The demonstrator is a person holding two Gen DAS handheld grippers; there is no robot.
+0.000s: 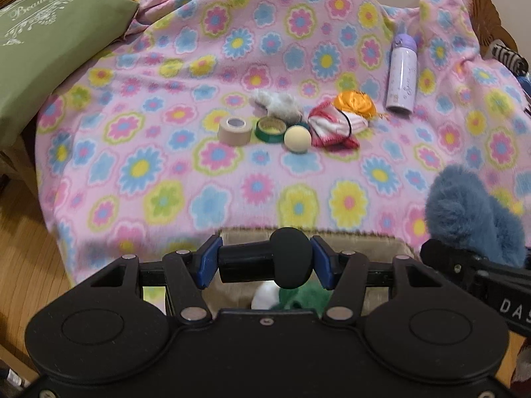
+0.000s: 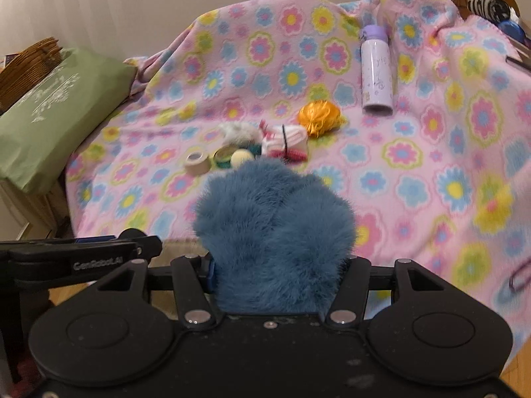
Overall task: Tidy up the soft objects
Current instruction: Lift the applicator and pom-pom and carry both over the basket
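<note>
My left gripper [image 1: 265, 267] is shut on a black foam-headed cylinder [image 1: 265, 265], held above a beige box [image 1: 381, 242] that contains a white item [image 1: 265, 295] and a green soft item [image 1: 305, 297]. My right gripper [image 2: 278, 265] is shut on a blue fluffy object [image 2: 275, 232], which also shows in the left wrist view [image 1: 471, 212]. On the flowered blanket [image 1: 199, 66] lie a white fluffy piece [image 1: 277, 102], a pink-and-white sock bundle [image 1: 335, 127], an orange satin scrunchie [image 1: 353, 101] and a cream ball [image 1: 297, 138].
A tan tape roll [image 1: 235, 130] and a green tape ring [image 1: 271, 129] lie by the ball. A lilac bottle [image 1: 401, 73] lies at the right. A green pillow [image 1: 49, 49] is at the left. Wood floor [image 1: 26, 248] lies below the blanket's edge.
</note>
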